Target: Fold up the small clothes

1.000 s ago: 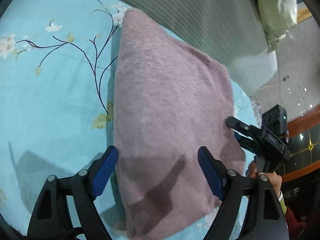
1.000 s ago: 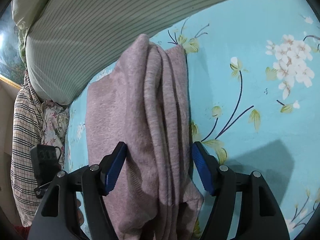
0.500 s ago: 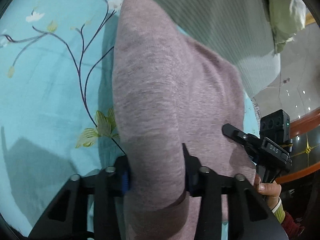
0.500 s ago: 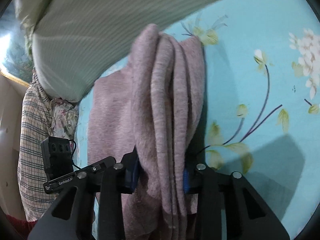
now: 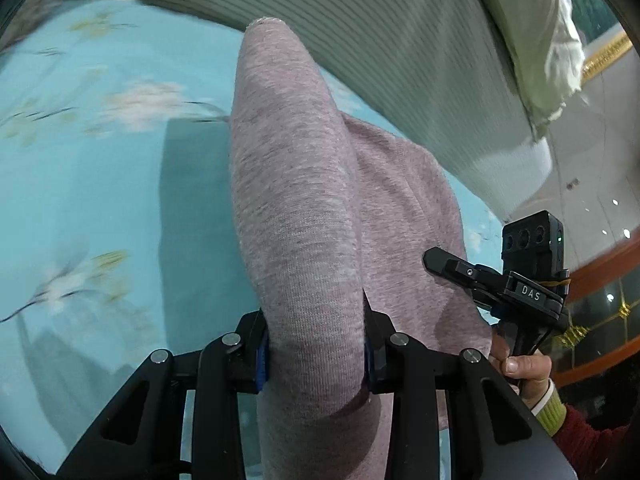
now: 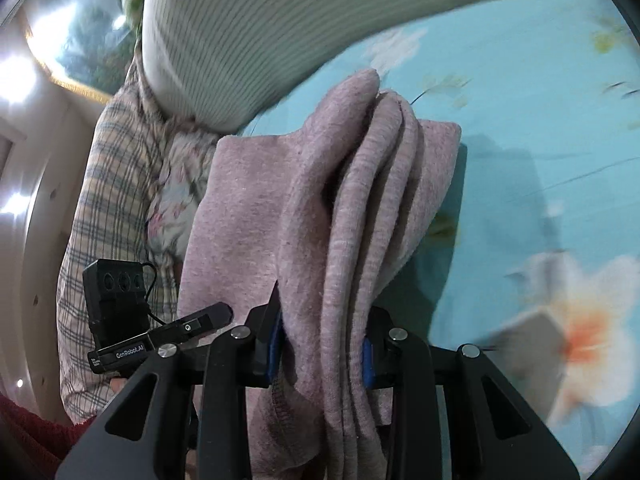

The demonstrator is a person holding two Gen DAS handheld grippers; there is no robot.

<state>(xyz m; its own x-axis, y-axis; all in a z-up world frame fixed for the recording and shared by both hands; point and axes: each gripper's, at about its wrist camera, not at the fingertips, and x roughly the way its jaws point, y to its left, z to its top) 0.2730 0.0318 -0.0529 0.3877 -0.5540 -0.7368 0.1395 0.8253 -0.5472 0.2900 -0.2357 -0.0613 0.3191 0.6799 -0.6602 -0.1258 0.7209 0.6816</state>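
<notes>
1. Mauve knit garment (image 5: pixel 304 208): a small piece of clothing already folded into several layers, partly raised off the bedsheet, with its free part draped back onto the bed. From the right wrist view, its stacked folds (image 6: pixel 360 208) show as parallel ridges.
2. Left gripper (image 5: pixel 316 344): jaws have just been closing and now stand narrow, blue pads pressed on either side of a rounded fold of the garment.
3. Right gripper (image 6: pixel 324 344): jaws have likewise just been closing; now narrow, clamped on the bunched layers at the garment's other edge. It shows also in the left wrist view (image 5: pixel 444 264), beside the cloth, with a hand (image 5: pixel 524 368) on its handle.
4. Turquoise bedsheet (image 5: pixel 100 200): printed with pale blossoms and dark twigs; blurred in both views.
5. Striped grey-green bedding (image 5: pixel 400 40): lies along the far edge of the sheet.
6. Checked fabric (image 6: pixel 104 184): hangs at the bed's side, near the striped bedding.
</notes>
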